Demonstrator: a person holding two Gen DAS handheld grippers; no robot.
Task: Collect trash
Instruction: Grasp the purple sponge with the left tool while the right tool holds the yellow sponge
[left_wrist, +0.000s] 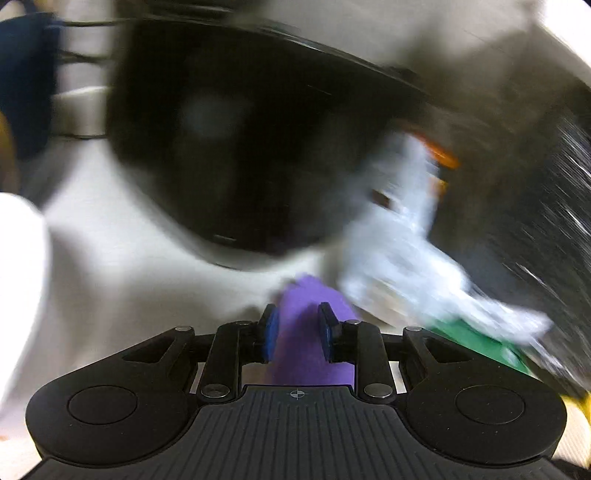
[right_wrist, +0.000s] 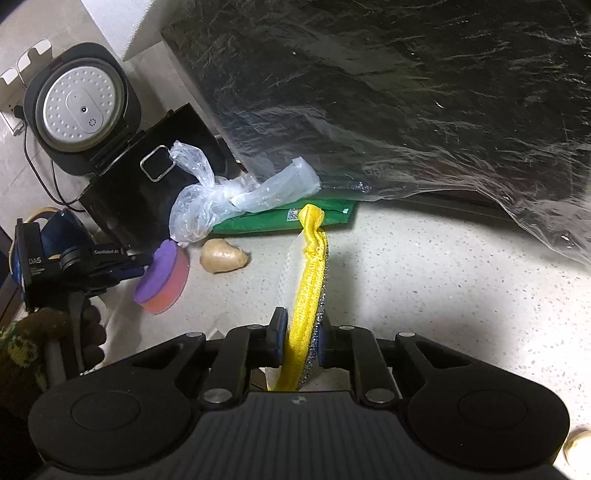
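My left gripper (left_wrist: 299, 334) is shut on a round purple and pink sponge (left_wrist: 306, 332); the right wrist view shows it (right_wrist: 147, 264) holding that sponge (right_wrist: 162, 275) just above the speckled counter (right_wrist: 424, 280). My right gripper (right_wrist: 301, 341) is shut on a yellow-edged scrub pad (right_wrist: 310, 280) with a silver side, held on edge above the counter. A crumpled clear plastic bag (right_wrist: 221, 195) lies on a flat green packet (right_wrist: 291, 218) beyond both grippers; it is blurred in the left wrist view (left_wrist: 399, 236).
A black rice cooker (right_wrist: 122, 162) with its lid open stands at the back left, plugged into a wall socket (right_wrist: 14, 92). A piece of ginger (right_wrist: 221, 254) lies on the counter. A large black plastic sheet (right_wrist: 406, 92) covers the back right.
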